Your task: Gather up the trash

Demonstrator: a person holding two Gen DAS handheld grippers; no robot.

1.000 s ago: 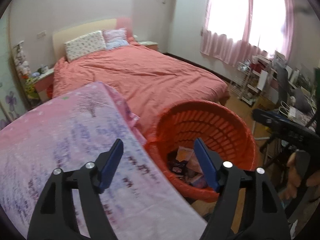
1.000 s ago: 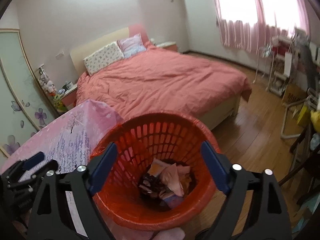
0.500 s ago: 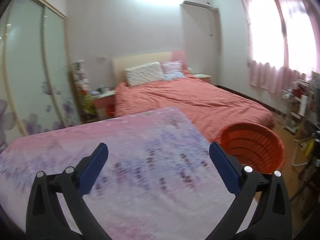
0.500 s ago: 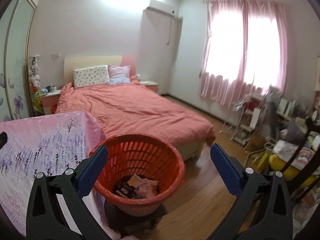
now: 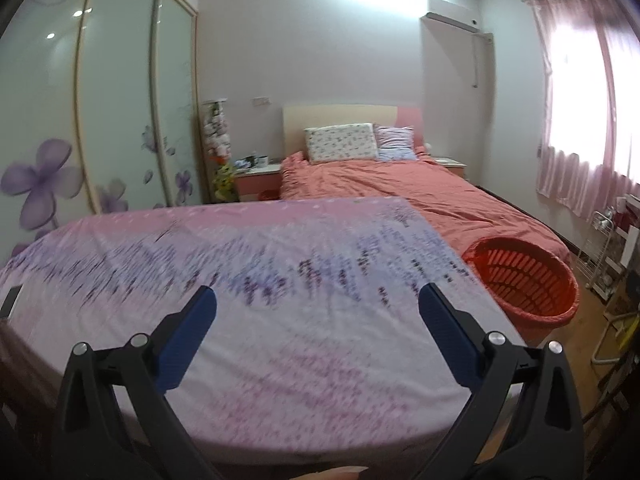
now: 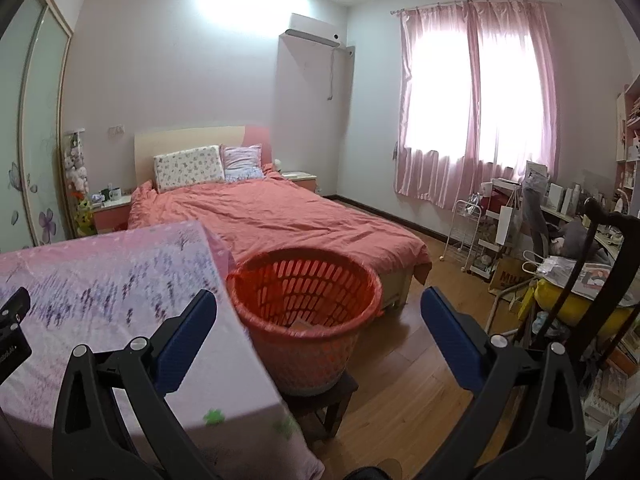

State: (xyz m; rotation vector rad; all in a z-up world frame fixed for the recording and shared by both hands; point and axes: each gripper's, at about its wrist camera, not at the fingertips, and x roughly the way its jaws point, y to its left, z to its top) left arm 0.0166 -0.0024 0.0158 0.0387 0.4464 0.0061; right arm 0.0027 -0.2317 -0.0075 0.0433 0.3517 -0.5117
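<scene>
I see a big bed (image 6: 280,216) with a red cover at the back of the room. In front of it is a table with a pink flowery cloth (image 5: 256,280). My left gripper (image 5: 316,300) hangs over that cloth — its blue jaws are wide apart, with nothing in them. My right gripper (image 6: 318,300) is wide apart too, and empty. The orange basket (image 6: 308,320) sits on a small dark stool (image 6: 328,400), just beside the table's edge — right ahead of my right gripper, a bit lower. Some trash (image 6: 302,325) peeks out inside it.
</scene>
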